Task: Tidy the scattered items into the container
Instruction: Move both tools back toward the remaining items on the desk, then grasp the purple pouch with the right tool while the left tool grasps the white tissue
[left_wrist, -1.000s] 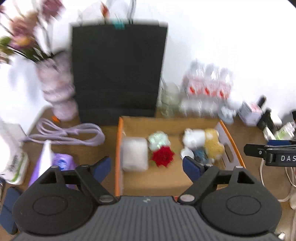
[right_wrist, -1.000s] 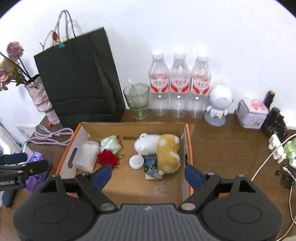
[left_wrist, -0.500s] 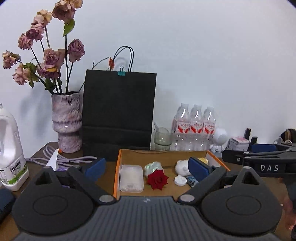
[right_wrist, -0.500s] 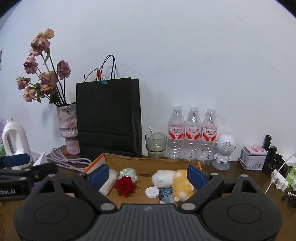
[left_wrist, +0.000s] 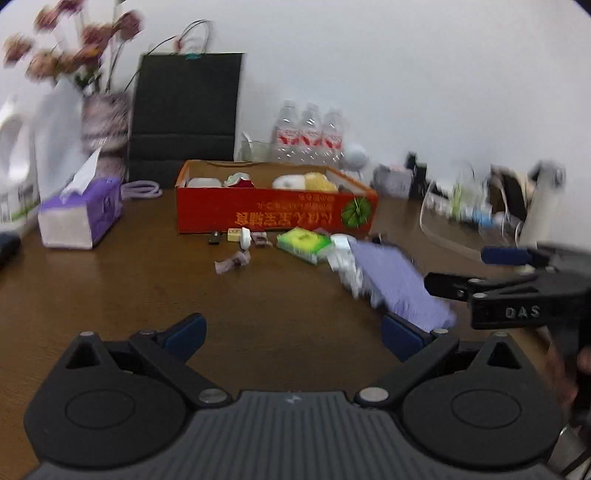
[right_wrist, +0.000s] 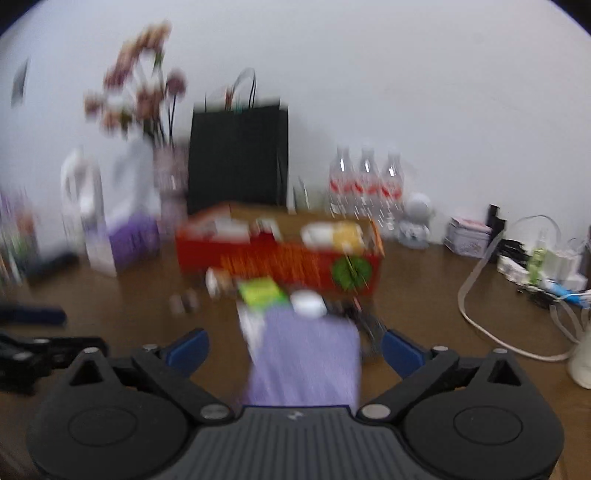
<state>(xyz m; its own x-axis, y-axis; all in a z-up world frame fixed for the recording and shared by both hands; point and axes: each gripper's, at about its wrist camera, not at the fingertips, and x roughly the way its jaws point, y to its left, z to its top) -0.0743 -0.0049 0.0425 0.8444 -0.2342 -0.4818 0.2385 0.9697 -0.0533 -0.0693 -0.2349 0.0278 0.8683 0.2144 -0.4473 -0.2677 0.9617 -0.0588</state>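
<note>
A red cardboard box (left_wrist: 275, 212) stands mid-table holding plush toys, a white case and a red flower. In front of it lie a green packet (left_wrist: 303, 240), a pink wrapper (left_wrist: 232, 262), some small bits (left_wrist: 242, 236) and a purple tissue pack (left_wrist: 399, 284). My left gripper (left_wrist: 293, 332) hovers low over bare table, its jaws opening with nothing between them. In the blurred right wrist view my right gripper (right_wrist: 295, 347) is opening too. The purple pack (right_wrist: 306, 354) lies between its fingers, and the pads stand clear of it.
A purple tissue box (left_wrist: 79, 218), a vase of flowers (left_wrist: 105, 122) and a white jug stand at the left. A black paper bag (left_wrist: 184, 114) and water bottles (left_wrist: 312, 136) line the wall behind the box. Cables and a power strip (right_wrist: 535, 266) crowd the right.
Both grippers have drawn back from above the box and sunk towards the table. Their jaws have widened. The box's red front and the scattered items have come into view.
</note>
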